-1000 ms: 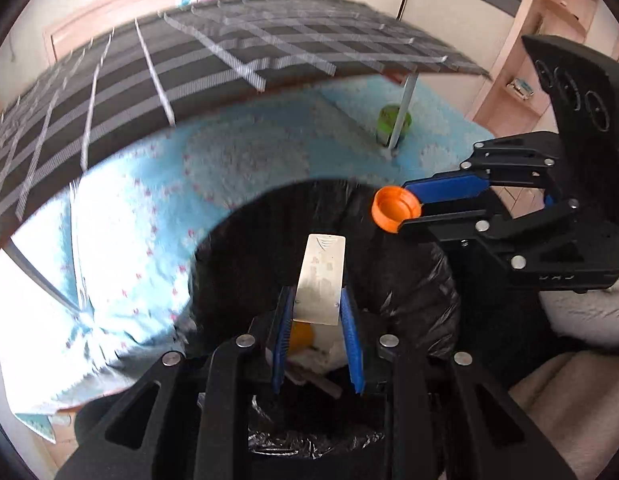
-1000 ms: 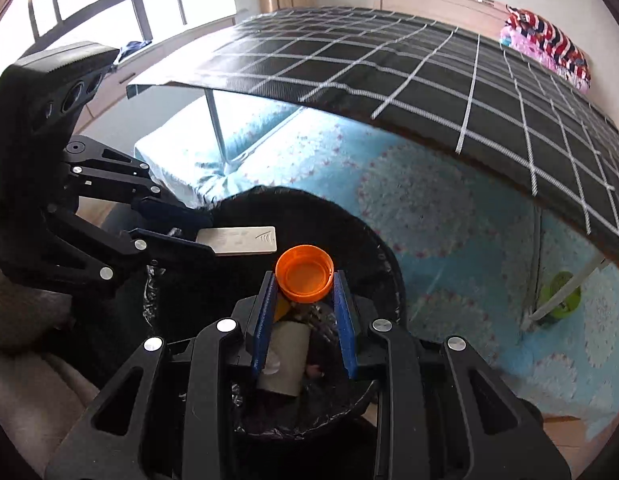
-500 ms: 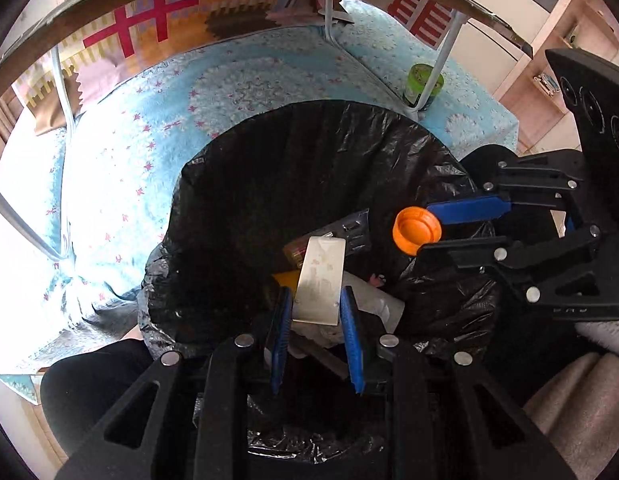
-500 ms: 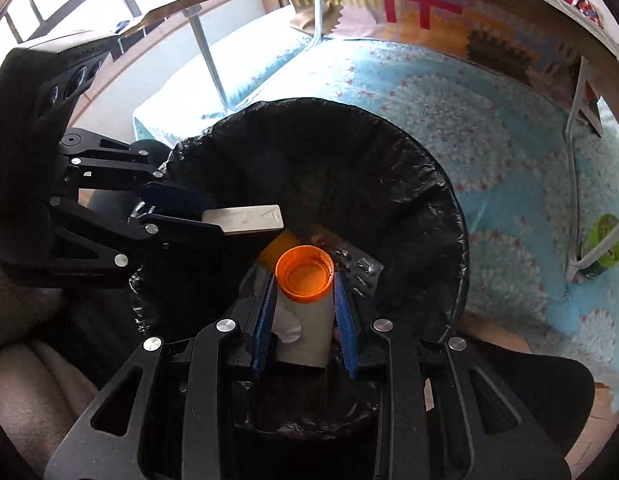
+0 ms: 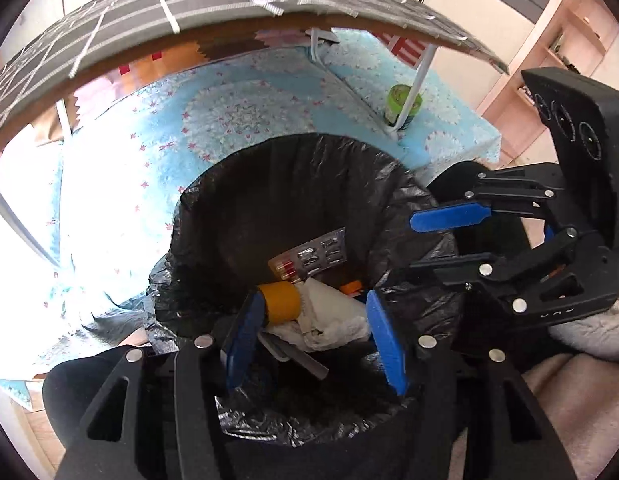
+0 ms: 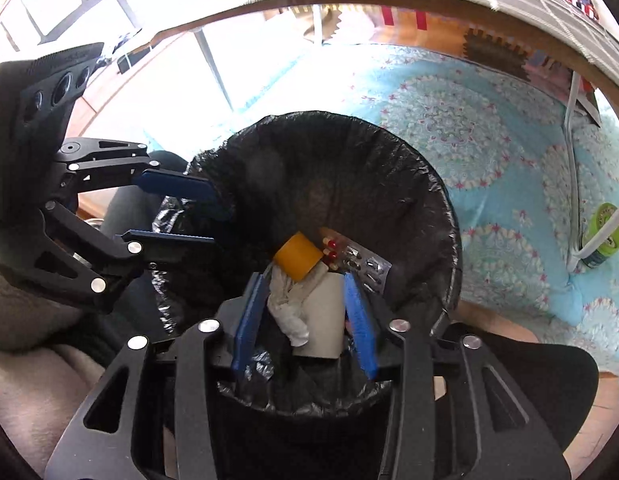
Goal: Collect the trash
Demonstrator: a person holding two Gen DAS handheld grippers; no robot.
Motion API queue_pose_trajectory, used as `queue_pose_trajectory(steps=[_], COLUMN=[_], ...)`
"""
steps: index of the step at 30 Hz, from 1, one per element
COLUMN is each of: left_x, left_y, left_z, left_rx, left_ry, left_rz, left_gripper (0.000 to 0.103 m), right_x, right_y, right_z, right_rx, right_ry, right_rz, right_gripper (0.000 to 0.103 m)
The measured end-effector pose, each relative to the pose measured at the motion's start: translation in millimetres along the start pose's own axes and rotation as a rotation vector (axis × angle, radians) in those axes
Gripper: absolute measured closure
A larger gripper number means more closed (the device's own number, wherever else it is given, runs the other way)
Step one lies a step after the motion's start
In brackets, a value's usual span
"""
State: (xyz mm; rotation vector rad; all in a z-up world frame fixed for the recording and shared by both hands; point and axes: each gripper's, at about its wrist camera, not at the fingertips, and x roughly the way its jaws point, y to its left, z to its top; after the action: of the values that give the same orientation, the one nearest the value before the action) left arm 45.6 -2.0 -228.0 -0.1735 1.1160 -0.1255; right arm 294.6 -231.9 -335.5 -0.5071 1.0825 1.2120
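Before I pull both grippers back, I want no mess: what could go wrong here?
Two risks, both judgement calls. The left gripper and right gripper hang open over the bin, close to the loose black liner; a finger could snag it and tug it off the rim. Also, the crumpled tissue and yellow roll sit high on the pile near the left gripper, so a low withdrawal might drag them out.

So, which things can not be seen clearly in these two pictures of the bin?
- Bin bottom: both views, covered by trash and dark liner.
- Orange piece: left view, mostly behind the tissue; in the right view I cannot find it.
- Blister pack: right view, lower edge behind the right claw; print too small.
- Green tub: right view, at the blurred edge, crossed by a table leg.
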Motion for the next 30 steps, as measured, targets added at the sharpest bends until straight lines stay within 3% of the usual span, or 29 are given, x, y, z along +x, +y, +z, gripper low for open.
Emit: queue_pose_trajectory(steps=[5,7,10,21,30], left_x=[-26.1,-37.4,-50.0,-89.5,-99.7], left_y=[-9.2,-13.7,-15.0,-28.3,-32.7], left_z=[-1.3,-1.9,-0.2,2.1,-0.4], left_rx=[0.008,0.012,-0.015,0.002,0.02], left_ry=[-0.045,-0.061,-0.073,-0.128,-0.161], left_rz=[-0.039,-0.042,-0.051,-0.014,-0.016], left_gripper=[0.034,0.024,0.021,0.01,0.01], right_x=[-20.1,-28.5,-39.4,-79.3,-90.6], right_y=[4.1,7.3,11.8,29.6,32.9], right_z=[0.2,-0.2,0.4,1.9,0.3], right_rx=[0.015,0.01,0.005,-0.028,-0.022], right_ry=[0.014,0.018,0.024,-0.008,-0.024], right_rz=[0.021,0.021,0.021,0.006,0.014], right_gripper=[0.04,0.031,0.021,0.017,0.017])
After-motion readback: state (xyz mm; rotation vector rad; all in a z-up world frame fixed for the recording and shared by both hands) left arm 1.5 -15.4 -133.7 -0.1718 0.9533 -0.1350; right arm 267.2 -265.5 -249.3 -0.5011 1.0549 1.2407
